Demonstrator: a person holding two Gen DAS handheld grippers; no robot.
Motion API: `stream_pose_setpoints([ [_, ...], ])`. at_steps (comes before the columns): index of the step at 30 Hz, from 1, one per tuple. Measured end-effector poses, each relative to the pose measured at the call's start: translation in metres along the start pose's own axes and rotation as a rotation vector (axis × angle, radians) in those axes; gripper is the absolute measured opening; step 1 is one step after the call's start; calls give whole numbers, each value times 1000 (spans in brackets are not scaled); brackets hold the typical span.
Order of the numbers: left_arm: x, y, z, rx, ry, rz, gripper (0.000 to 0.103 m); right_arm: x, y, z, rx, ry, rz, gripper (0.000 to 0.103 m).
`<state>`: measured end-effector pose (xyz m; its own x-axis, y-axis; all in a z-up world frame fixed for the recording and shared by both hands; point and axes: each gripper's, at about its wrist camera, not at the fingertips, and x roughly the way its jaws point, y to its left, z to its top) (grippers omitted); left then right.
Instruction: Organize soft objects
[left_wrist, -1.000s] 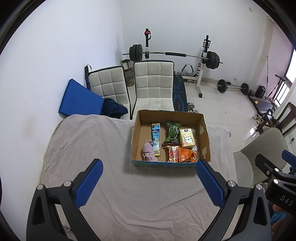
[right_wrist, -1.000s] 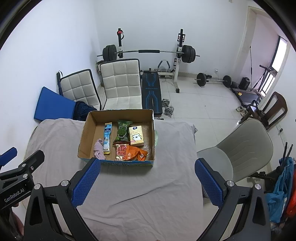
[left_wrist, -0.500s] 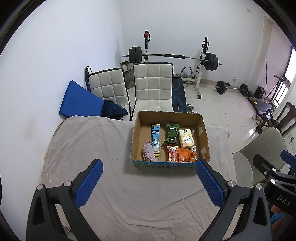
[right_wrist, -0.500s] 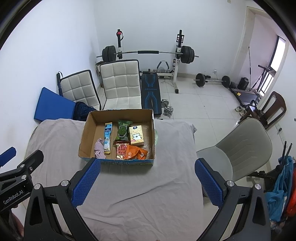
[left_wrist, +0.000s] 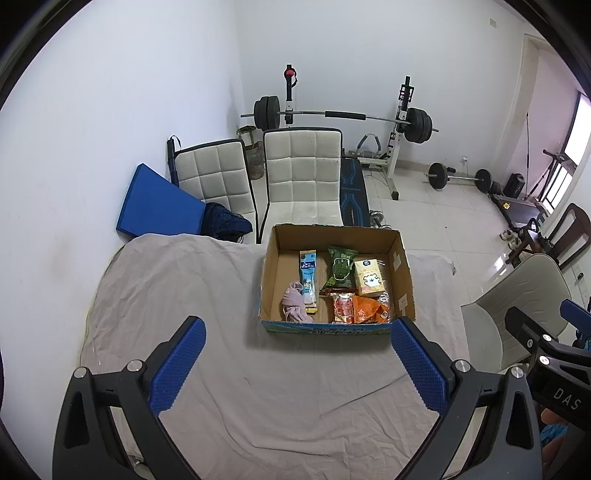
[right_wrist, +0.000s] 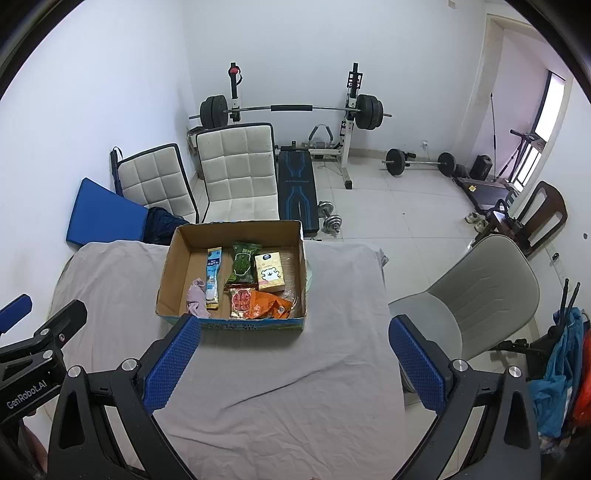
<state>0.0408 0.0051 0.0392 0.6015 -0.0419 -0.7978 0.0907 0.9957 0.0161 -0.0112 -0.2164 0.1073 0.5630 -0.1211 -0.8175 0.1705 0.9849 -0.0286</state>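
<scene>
I find both jaws spread wide and empty, left gripper (left_wrist: 295, 363) and right gripper (right_wrist: 295, 363) hovering above bare sheet (left_wrist: 184, 295). All soft items, pink cloth (left_wrist: 293, 304) included, lie inside the cardboard box (left_wrist: 334, 328). This fits either sorting finished or unloading pending; I judge no further.
</scene>
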Motion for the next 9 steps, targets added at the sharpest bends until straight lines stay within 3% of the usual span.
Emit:
stream_pose_setpoints([
  [9,-2,0,1,0,-3,-1,103,0,0,0,0,0,4,103],
])
